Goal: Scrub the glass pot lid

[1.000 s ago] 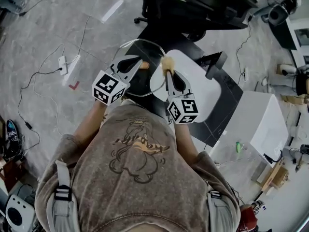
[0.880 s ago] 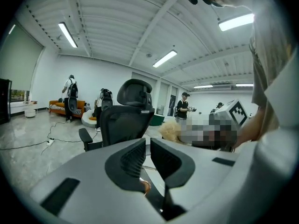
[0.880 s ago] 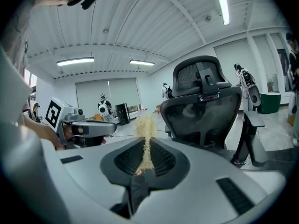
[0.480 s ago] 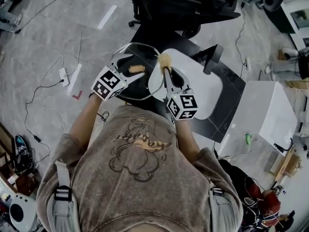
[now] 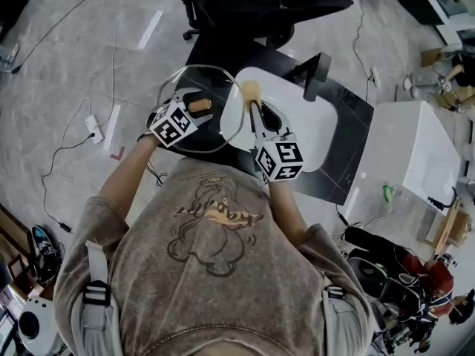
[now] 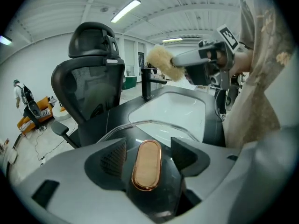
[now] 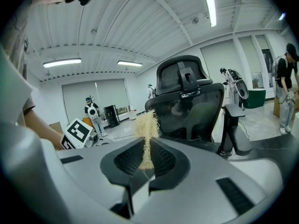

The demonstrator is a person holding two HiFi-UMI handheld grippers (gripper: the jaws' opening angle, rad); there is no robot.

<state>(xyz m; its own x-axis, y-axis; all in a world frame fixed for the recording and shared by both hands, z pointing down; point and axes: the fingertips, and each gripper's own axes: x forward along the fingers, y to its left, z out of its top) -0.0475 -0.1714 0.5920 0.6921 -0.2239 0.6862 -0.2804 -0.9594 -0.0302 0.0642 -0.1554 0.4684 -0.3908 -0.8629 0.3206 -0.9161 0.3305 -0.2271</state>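
Left tool is released: its jaws have just been opening and stand apart on either side of the copper-topped knob, pads clear of it, which suggests the lid is being set down or regripped to steady it. Right tool is clenched on the thin stem of the scrubbing brush, fluffy head forward and raised above the lid's far edge, apparently ready for a stroke. The glass pot lid lies knob-up on the dark bench, its rim overlapping the white board. The glass is clear, metal-rimmed and visibly unbroken; soiling cannot be judged.
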